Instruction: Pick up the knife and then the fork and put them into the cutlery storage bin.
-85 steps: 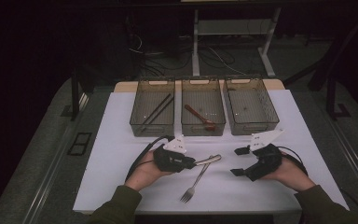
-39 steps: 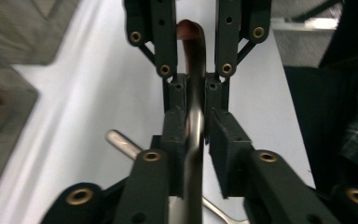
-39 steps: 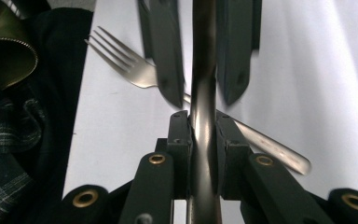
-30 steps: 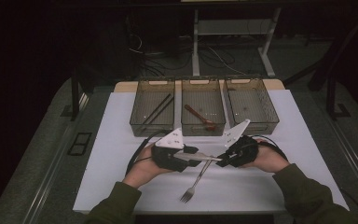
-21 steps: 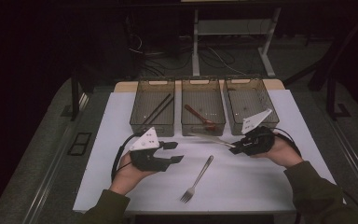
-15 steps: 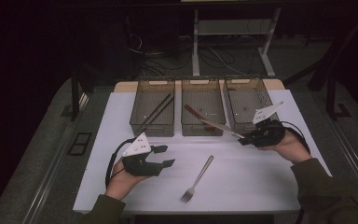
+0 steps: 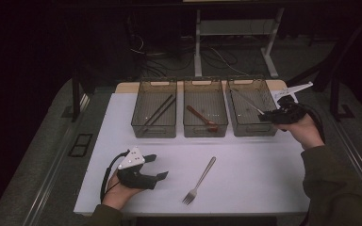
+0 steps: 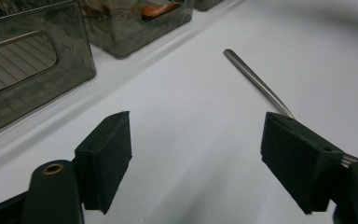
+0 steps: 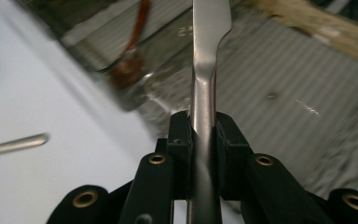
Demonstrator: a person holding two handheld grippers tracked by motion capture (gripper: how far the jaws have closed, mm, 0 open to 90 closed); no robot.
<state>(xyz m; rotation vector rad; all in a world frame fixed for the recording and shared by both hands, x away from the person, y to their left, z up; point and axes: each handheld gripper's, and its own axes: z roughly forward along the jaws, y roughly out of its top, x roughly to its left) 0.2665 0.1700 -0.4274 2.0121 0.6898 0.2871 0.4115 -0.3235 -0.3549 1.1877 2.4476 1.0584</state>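
My right gripper [image 7: 265, 116] [image 9: 203, 135] is shut on a silver table knife [image 7: 246, 100] [image 9: 209, 46], whose blade reaches over the right bin [image 7: 252, 132]. My left gripper [image 7: 159, 166] [image 8: 196, 158] rests low on the white mat at the front left. Its jaws have just been opening and stand wide apart with nothing between them. A steel fork [image 7: 201, 179] lies on the mat to its right, and the fork handle [image 8: 256, 81] runs past the right-hand jaw in the left gripper view.
Three smoky plastic bins stand in a row at the back of the white mat [image 7: 264, 179]. The left bin [image 7: 153, 133] holds dark chopsticks [image 7: 158, 113], and the middle bin [image 7: 205, 133] a wooden spoon [image 7: 201, 117]. Dark floor surrounds the table.
The two grippers have parted from the middle. The right one carried the knife right and back over the right bin. The left one drew back to the front left, sank and opened.
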